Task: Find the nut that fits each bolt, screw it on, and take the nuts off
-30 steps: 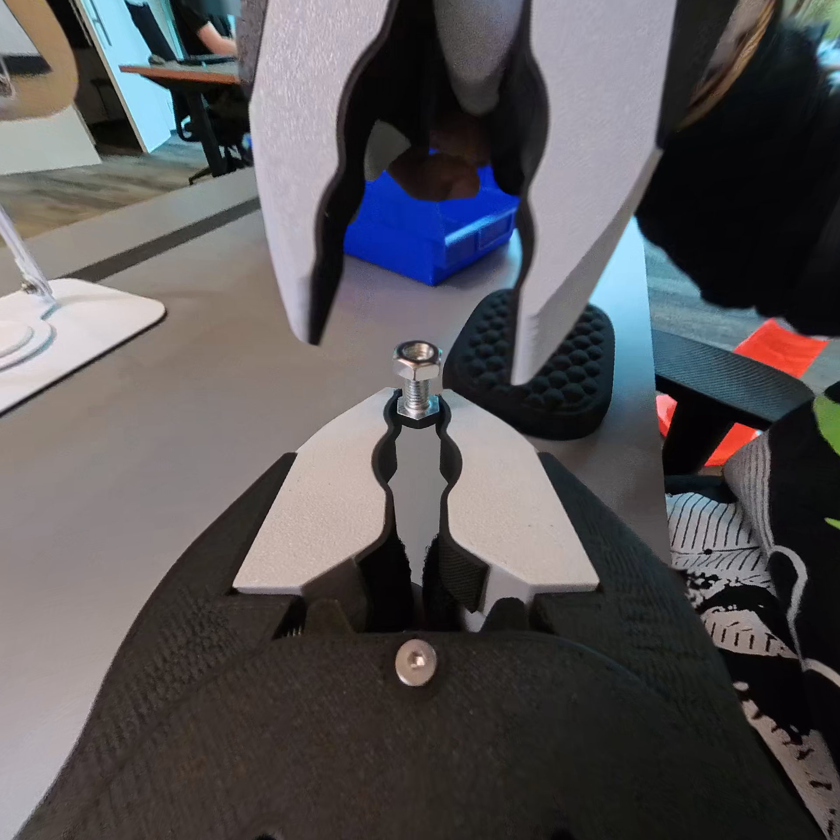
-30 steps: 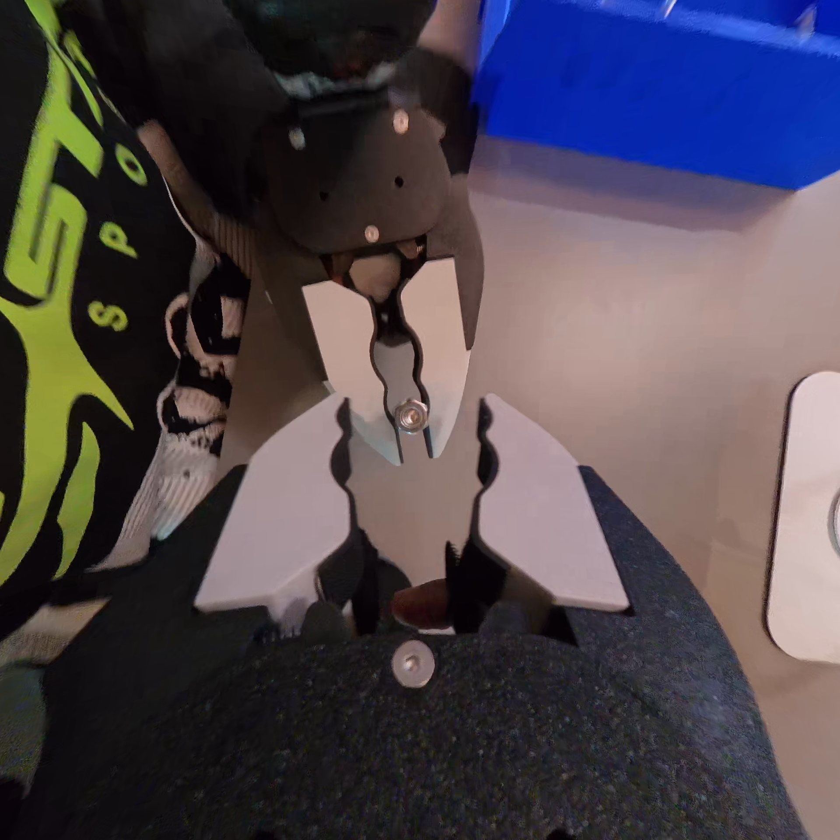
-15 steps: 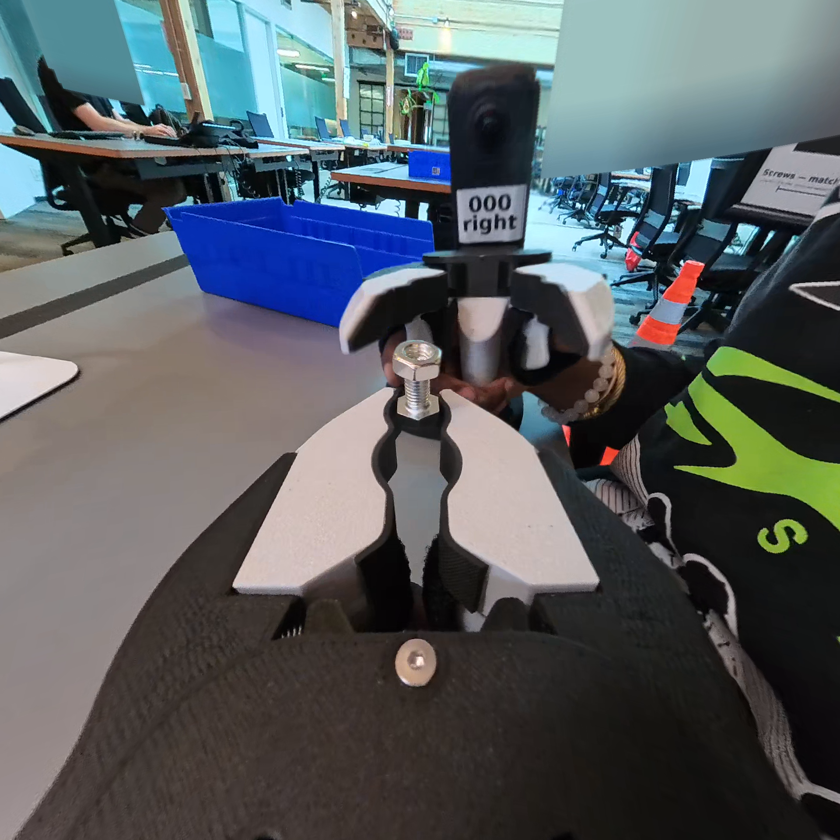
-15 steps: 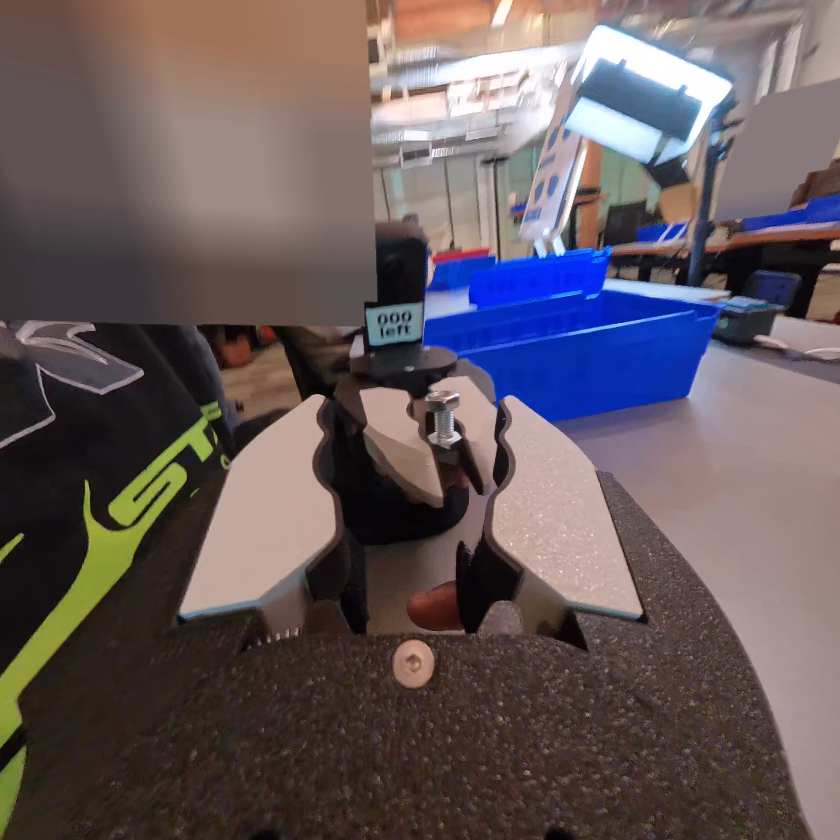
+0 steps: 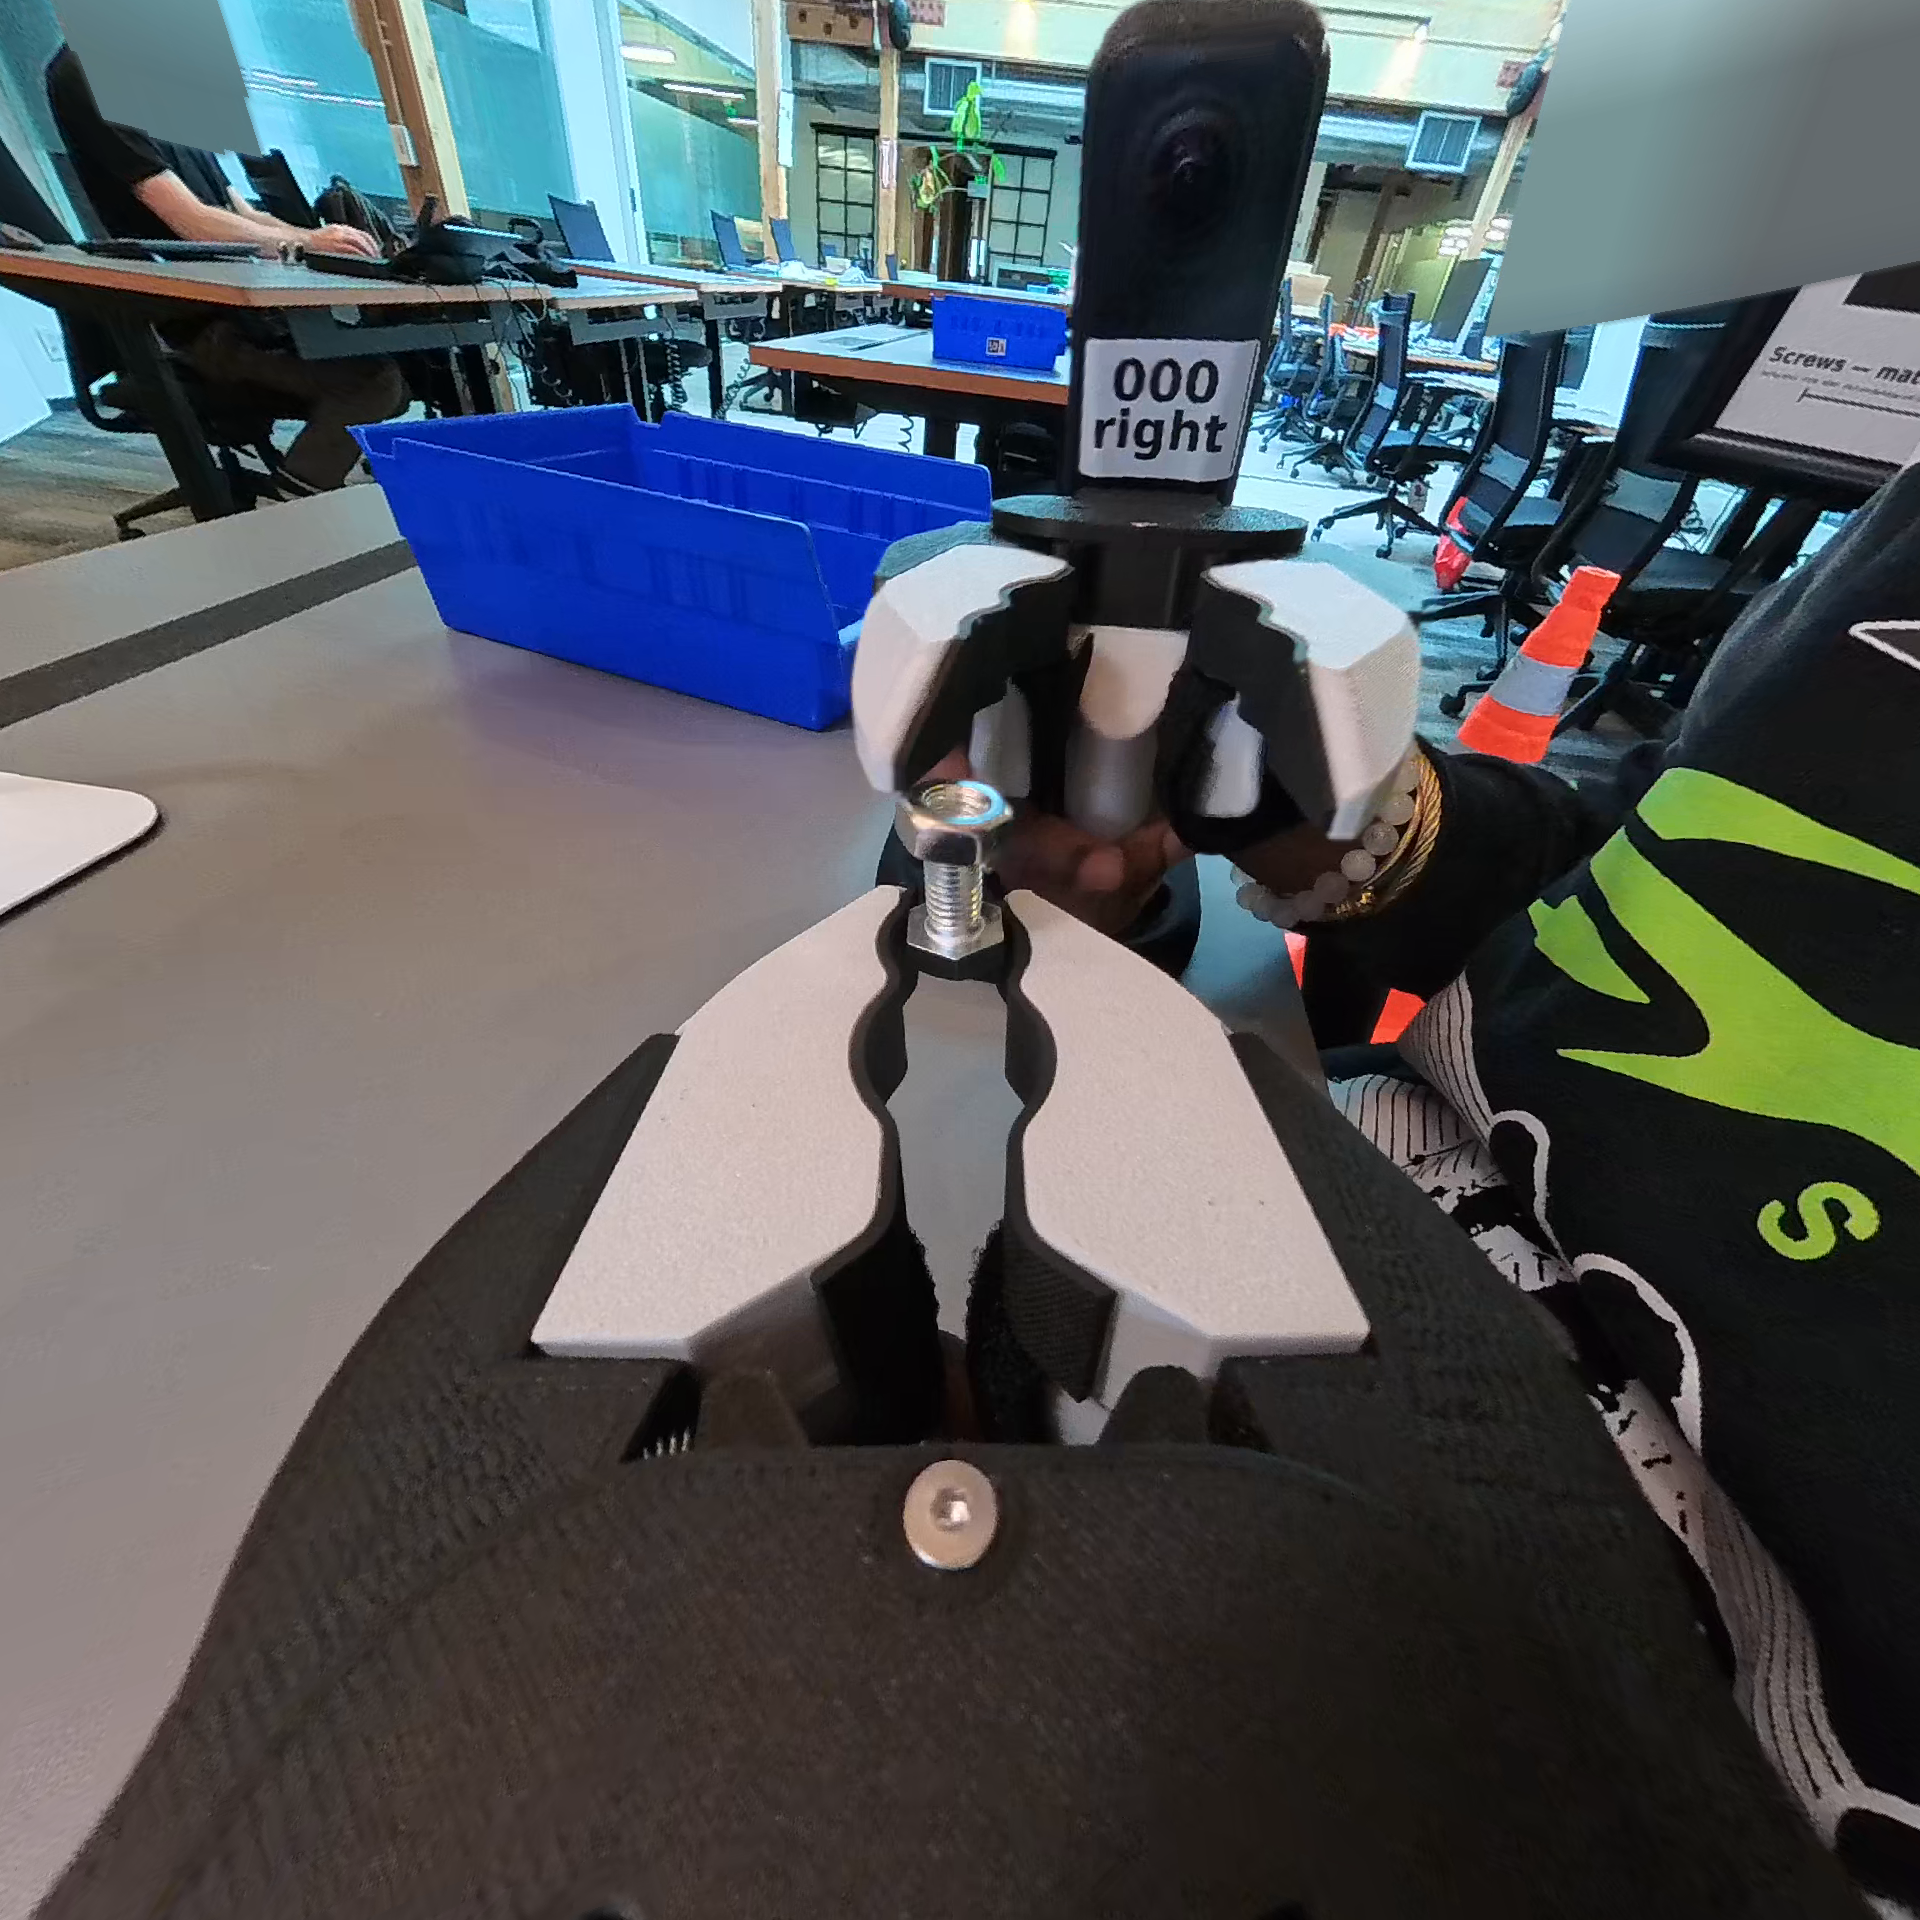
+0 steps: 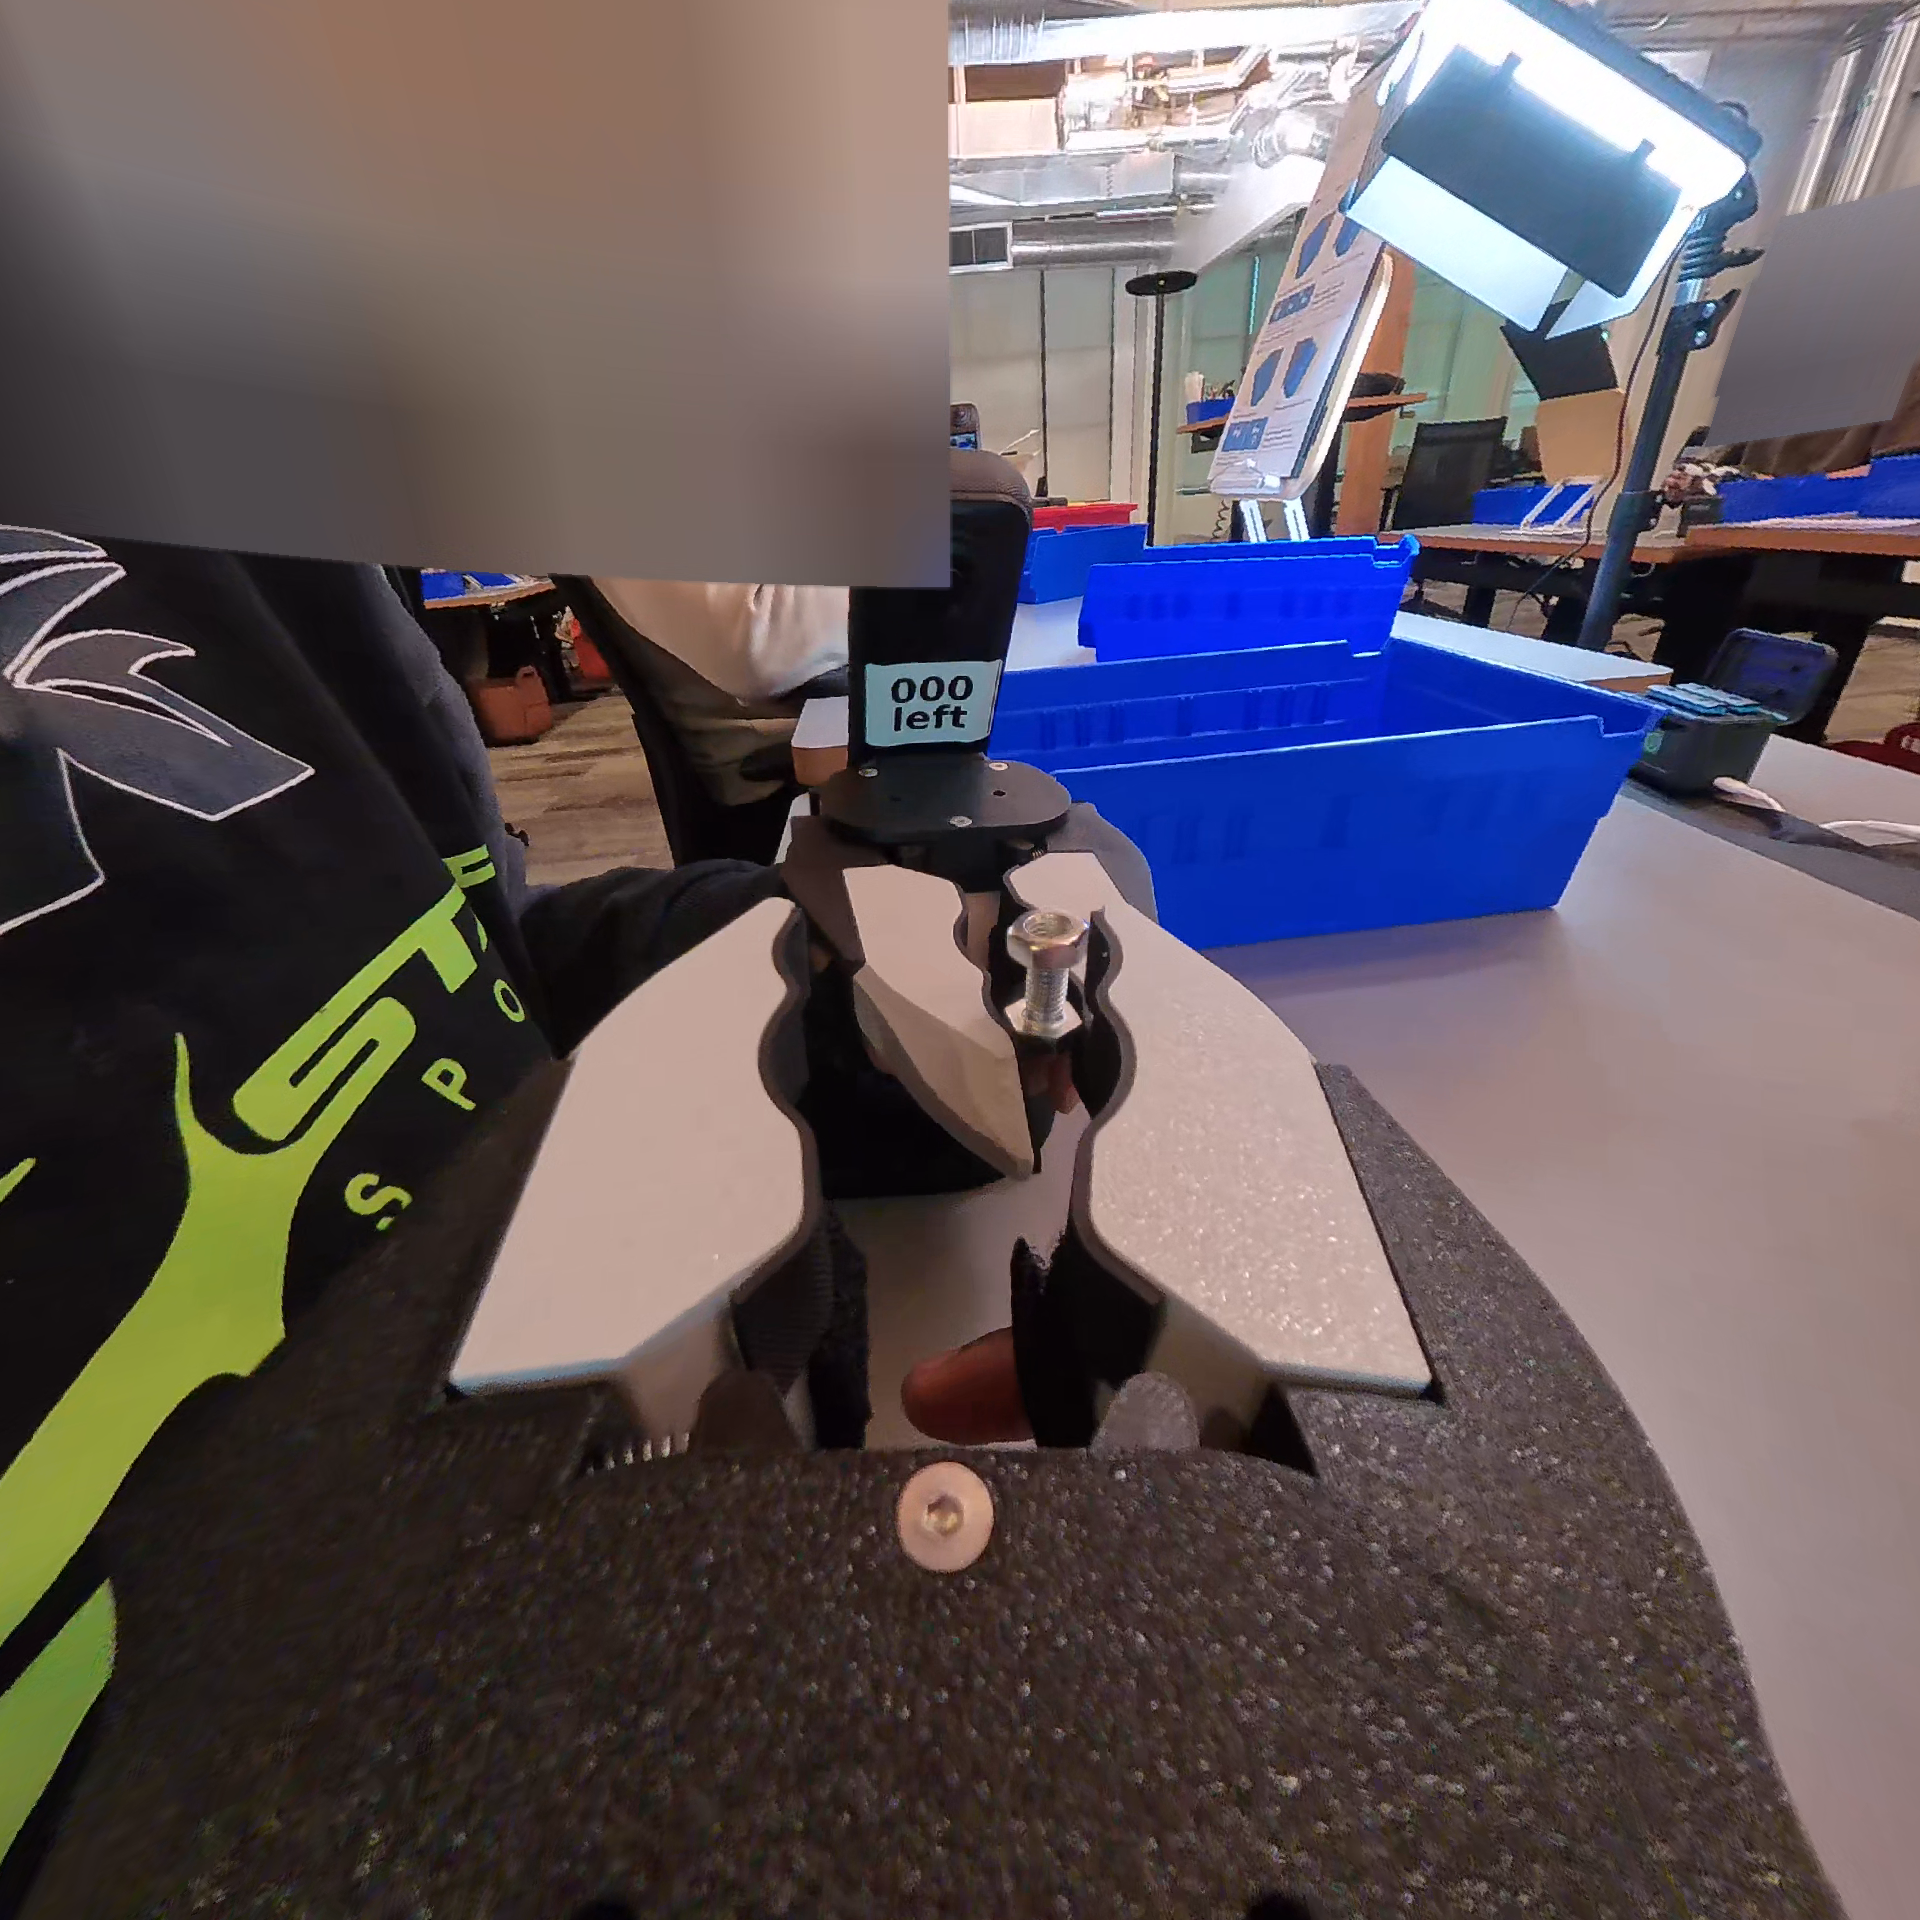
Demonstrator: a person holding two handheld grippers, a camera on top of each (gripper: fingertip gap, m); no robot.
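Note:
My left gripper is shut on the head of a silver bolt, which stands upright at its tips. A silver nut sits on the top end of the thread. My right gripper faces the left one, level with it and open. In the right wrist view the nut and bolt lie between my right gripper's spread fingers, close to the right finger. I cannot tell if they touch. The left gripper shows there head-on.
A blue bin stands on the grey table behind the grippers; it also shows in the right wrist view. A white pad lies far left. The person's black and green top is close on the right. There is about 5 cm between the tips of the two grippers.
My right gripper has swung from pointing down over the bolt to level, facing the left gripper, and has moved closer to the nut. The left gripper still holds the bolt.

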